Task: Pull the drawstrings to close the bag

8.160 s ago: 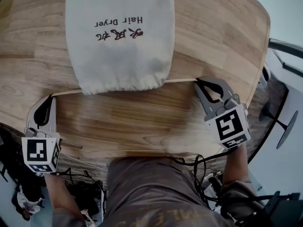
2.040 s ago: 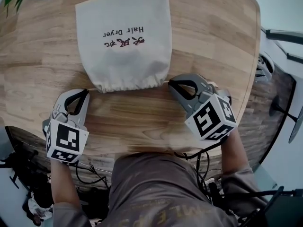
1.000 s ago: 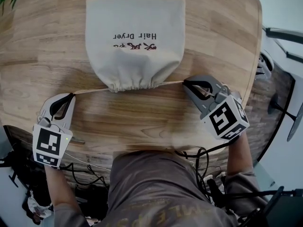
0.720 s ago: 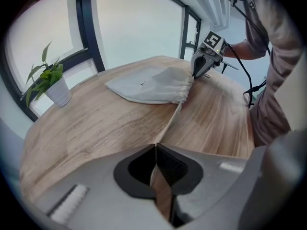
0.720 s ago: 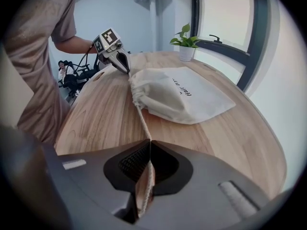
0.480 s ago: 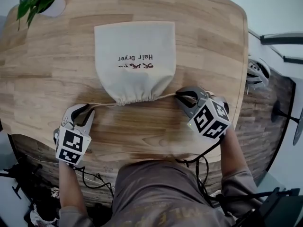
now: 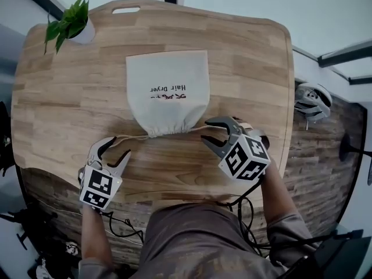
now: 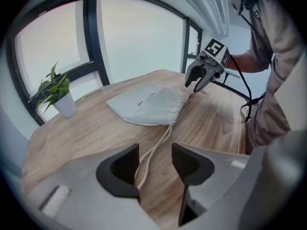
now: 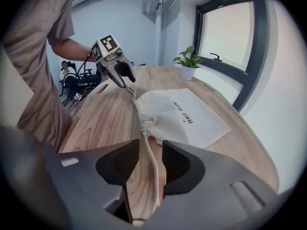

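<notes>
Noted: right gripper (image 7: 207, 132) jaws have just been opening and now stand spread, with the right drawstring (image 9: 151, 162) loose between them. The left gripper (image 7: 118, 148) is likewise spread over the left drawstring (image 8: 159, 138). The bag (image 7: 167, 89) lies mid table (image 7: 256, 68), its cinched mouth toward the near edge between the grippers. The drawstrings run sideways, and the right gripper is nearer.

The left gripper (image 7: 115, 151) and right gripper (image 7: 207, 132) have just opened — drawstrings (image 7: 132, 136) now lie slack.

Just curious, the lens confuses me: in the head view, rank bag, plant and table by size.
Largest: table
Then: bag
Smallest: plant, though it stands farthest from the camera, which shrinks it.
</notes>
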`<act>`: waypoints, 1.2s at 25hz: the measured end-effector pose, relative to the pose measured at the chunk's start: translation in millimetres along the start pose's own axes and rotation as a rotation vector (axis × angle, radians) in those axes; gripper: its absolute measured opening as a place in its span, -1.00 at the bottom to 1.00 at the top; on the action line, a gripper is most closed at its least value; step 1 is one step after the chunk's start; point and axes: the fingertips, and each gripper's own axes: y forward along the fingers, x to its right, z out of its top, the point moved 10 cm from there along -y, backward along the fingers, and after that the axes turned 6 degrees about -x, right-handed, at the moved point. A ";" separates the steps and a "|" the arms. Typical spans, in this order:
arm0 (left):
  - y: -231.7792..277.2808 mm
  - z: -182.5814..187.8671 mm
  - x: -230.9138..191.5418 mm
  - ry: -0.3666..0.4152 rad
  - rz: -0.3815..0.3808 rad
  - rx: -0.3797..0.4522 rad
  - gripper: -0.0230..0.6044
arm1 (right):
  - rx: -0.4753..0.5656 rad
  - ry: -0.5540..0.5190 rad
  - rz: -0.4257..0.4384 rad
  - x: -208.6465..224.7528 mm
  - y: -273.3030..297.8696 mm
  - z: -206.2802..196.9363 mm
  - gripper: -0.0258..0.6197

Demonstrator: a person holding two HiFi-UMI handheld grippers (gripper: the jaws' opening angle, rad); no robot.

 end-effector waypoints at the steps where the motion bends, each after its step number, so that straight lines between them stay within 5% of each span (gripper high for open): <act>1: 4.3 5.5 2.0 0.018 -0.011 0.005 -0.25 | 0.003 -0.009 0.001 -0.3 0.3 2.7 -0.36; 13: 61.4 27.4 10.0 0.139 -0.172 -0.011 -0.15 | -0.042 -0.054 0.061 2.5 37.5 7.8 -0.39; 22: 69.2 27.8 6.8 0.192 -0.218 -0.029 -0.16 | -0.082 -0.049 0.119 -0.9 48.4 -6.0 -0.40; 27: 69.5 32.2 10.9 0.245 -0.231 -0.049 -0.30 | -0.076 -0.077 0.125 -2.1 51.2 -0.2 -0.51; 30: 68.7 32.0 10.1 0.266 -0.201 -0.061 -0.77 | -0.089 -0.097 0.110 -4.0 51.2 0.8 -0.67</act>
